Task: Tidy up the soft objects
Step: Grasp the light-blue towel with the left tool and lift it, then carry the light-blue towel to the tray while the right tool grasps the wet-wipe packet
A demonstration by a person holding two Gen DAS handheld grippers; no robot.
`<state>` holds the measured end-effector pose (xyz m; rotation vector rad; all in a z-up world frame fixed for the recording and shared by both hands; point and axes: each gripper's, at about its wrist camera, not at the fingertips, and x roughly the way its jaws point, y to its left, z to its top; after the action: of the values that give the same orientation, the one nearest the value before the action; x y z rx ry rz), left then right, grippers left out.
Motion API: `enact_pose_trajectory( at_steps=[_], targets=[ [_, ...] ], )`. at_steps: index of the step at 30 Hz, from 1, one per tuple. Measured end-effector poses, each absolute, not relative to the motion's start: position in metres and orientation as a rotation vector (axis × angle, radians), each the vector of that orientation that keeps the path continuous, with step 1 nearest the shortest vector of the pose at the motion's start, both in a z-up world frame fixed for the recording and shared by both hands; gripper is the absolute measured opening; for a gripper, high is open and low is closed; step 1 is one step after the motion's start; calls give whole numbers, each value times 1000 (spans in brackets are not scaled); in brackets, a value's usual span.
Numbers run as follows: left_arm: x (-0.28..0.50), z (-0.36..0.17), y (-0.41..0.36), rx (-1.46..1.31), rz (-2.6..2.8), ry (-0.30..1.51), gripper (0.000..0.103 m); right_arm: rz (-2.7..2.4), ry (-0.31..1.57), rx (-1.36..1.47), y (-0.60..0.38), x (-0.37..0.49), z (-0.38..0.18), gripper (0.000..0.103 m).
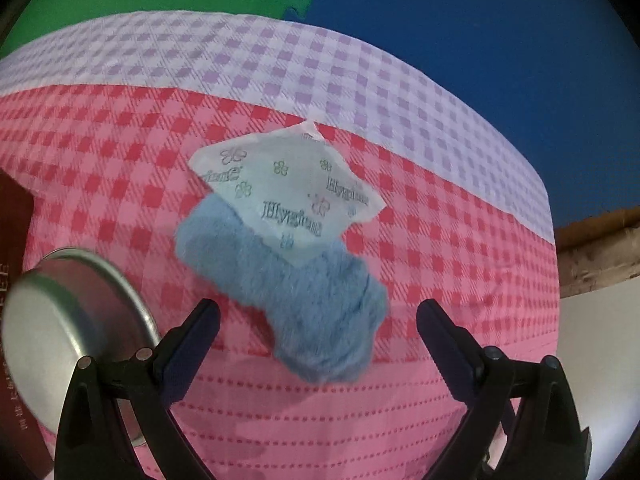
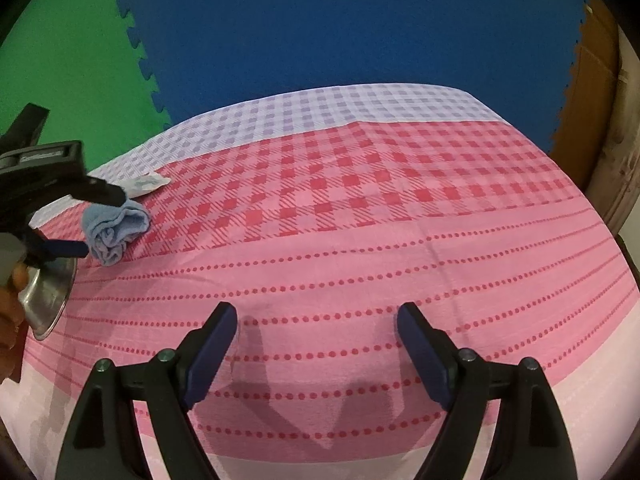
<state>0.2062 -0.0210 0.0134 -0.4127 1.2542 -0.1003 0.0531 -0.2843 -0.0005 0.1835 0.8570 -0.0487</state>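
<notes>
Both tongs are seen parted and empty over a checked tablecloth point(image 2: 360, 208): the left gripper point(image 1: 318, 320) is held with its jaws wide apart just short of a blue fleece cloth point(image 1: 280, 280), apparently lined up so that the bundle falls between the fingers, while the right gripper point(image 2: 316, 328) is poised, equally released, above a bare stretch of pink near the table's front edge.

The cloth is lain crumpled toward the table's left side, with a printed tissue packet point(image 1: 288, 192) resting partly on its far end (the overlap is plain in the left wrist view, less so in the right). A steel bowl point(image 1: 68, 328) is set just beside the left finger, at the left edge, possibly as the place meant for the soft items; that cannot be confirmed from here.

Open room is offered across the table's middle and right side. Little clearance is left between bowl and cloth, and the packet could be dragged along if the cloth is lifted.
</notes>
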Motion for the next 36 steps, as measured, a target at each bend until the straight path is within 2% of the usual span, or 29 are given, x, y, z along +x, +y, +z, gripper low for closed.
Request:
enact_pose_trajectory(
  at_steps=[5, 10, 12, 13, 14, 15, 22, 27, 33, 36],
  targets=[
    [217, 3, -27, -452, -76, 1276, 98, -46, 853, 198, -285, 52, 0, 85],
    [218, 0, -50, -316, -61, 1296, 96, -44, 850, 207, -286, 53, 0, 85],
    [217, 0, -62, -219, -33, 1284, 83, -44, 850, 211, -286, 53, 0, 85],
    [217, 1, -68, -179, -19, 1275, 58, -44, 849, 212, -286, 53, 0, 85],
    [216, 3, -74, -123, -9, 1261, 28, -44, 849, 213, -286, 52, 0, 85],
    [215, 5, -77, -119, -43, 1252, 16, -44, 848, 215, -286, 52, 0, 85],
    [182, 15, -83, -104, -96, 1233, 15, -35, 840, 247, -288, 50, 0, 85],
    [154, 44, -72, -57, -138, 1196, 16, -35, 840, 250, -288, 51, -1, 85],
    [161, 85, -18, -21, -63, 1105, 16, -42, 845, 241, -287, 52, -1, 85],
    [163, 87, 15, -46, -31, 1105, 16, -51, 852, 224, -284, 53, -2, 85]
  ],
)
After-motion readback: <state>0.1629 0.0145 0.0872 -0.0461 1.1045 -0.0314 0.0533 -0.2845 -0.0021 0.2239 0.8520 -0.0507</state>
